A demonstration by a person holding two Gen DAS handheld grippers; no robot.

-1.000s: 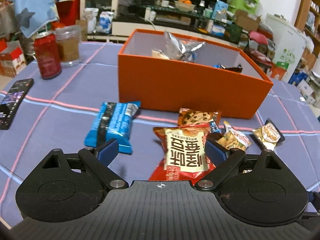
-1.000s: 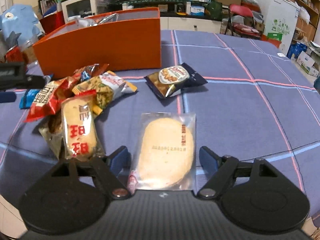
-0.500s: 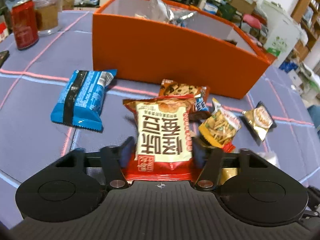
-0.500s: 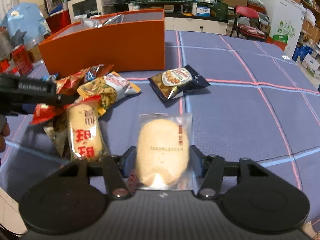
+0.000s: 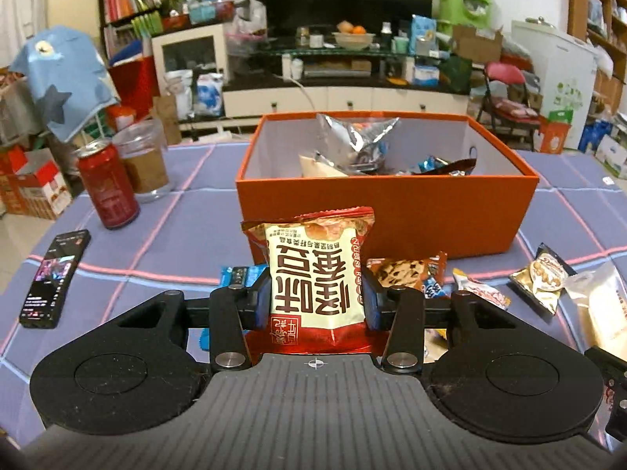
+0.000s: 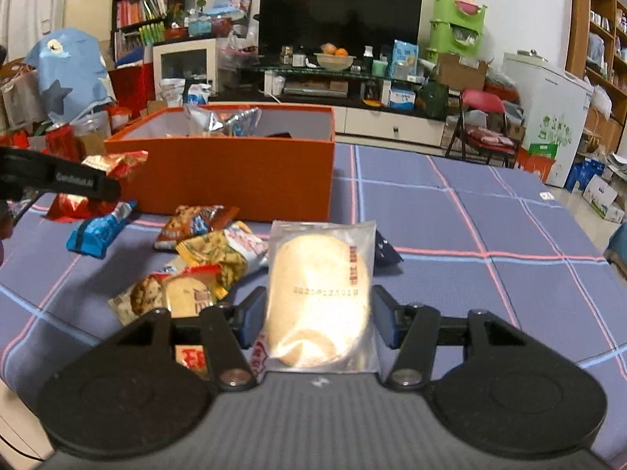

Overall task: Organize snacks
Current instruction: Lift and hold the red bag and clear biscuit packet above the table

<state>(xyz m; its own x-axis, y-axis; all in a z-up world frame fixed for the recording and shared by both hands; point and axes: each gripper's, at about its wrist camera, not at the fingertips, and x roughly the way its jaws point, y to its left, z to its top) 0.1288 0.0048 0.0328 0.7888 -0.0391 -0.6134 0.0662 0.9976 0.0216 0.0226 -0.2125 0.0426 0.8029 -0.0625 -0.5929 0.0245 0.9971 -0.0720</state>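
Note:
My left gripper (image 5: pixel 315 299) is shut on a red and cream snack bag (image 5: pixel 313 274) and holds it above the table, in front of the orange box (image 5: pixel 384 211). The box holds a silver bag and other packets. My right gripper (image 6: pixel 318 321) is shut on a clear packet with a round rice cracker (image 6: pixel 319 297), lifted off the table. The left gripper and its red bag also show at the left of the right wrist view (image 6: pixel 62 182). Loose snacks lie on the cloth: a blue packet (image 6: pixel 98 229), a cookie packet (image 6: pixel 196 223), a yellow packet (image 6: pixel 223 250).
A red can (image 5: pixel 107 188), a plastic cup (image 5: pixel 143 164) and a phone (image 5: pixel 55 278) sit on the left of the blue checked tablecloth (image 6: pixel 470 235). A gold packet (image 5: pixel 542 278) lies at the right. Room clutter stands behind the table.
Both grippers have closed on their packets and lifted them off the table. The left gripper rose with the red bag; the right rose with the rice cracker.

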